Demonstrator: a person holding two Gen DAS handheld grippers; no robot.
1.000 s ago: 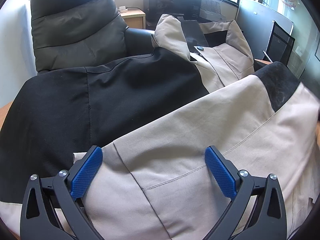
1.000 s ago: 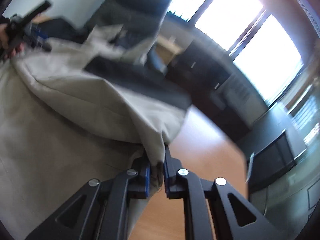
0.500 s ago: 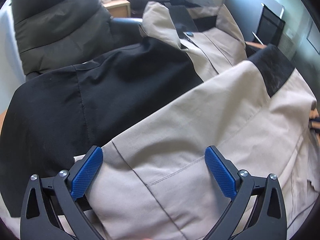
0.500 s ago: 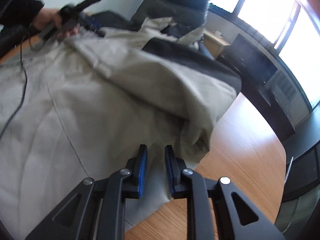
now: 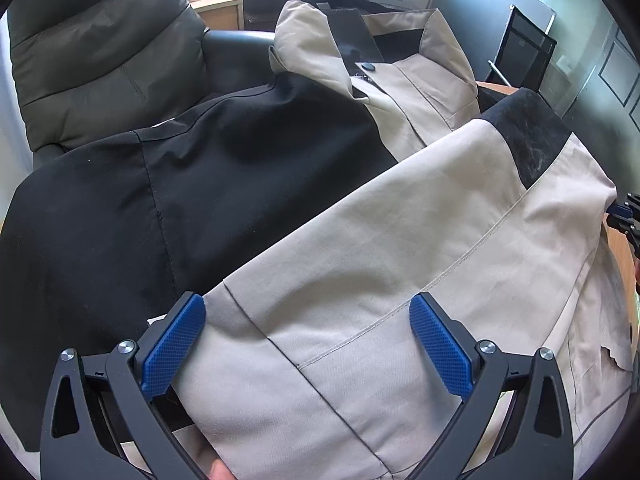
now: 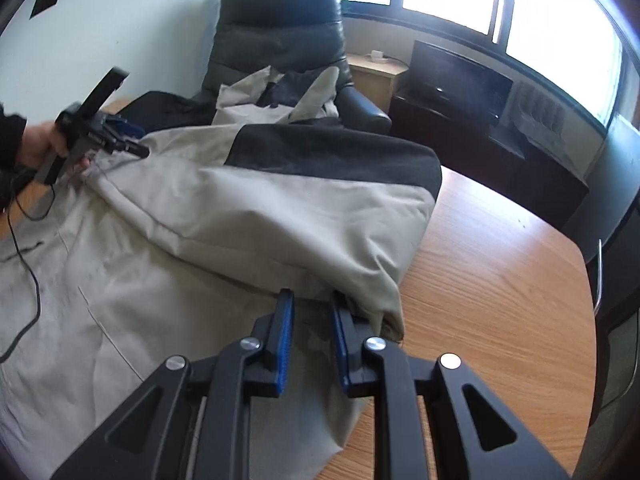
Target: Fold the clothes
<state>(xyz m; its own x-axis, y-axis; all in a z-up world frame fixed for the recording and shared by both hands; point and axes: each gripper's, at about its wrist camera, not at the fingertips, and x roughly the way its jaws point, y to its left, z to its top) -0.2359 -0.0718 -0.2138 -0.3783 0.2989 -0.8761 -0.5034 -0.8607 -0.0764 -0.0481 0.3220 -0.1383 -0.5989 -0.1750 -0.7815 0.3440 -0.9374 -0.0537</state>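
One sleeve point(image 6: 304, 208) has been folded across the jacket point(image 5: 380, 300); further folds remain. The right hand-held gripper point(image 6: 310, 320) is released, the left hand-held gripper point(image 5: 308, 344) spread wide, grasping nothing.

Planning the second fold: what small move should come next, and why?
Probably lift the right gripper clear: its jaws have just been opening, nothing between the pads, and the folded sleeve of the beige-and-black jacket lies across the body on the wooden table.
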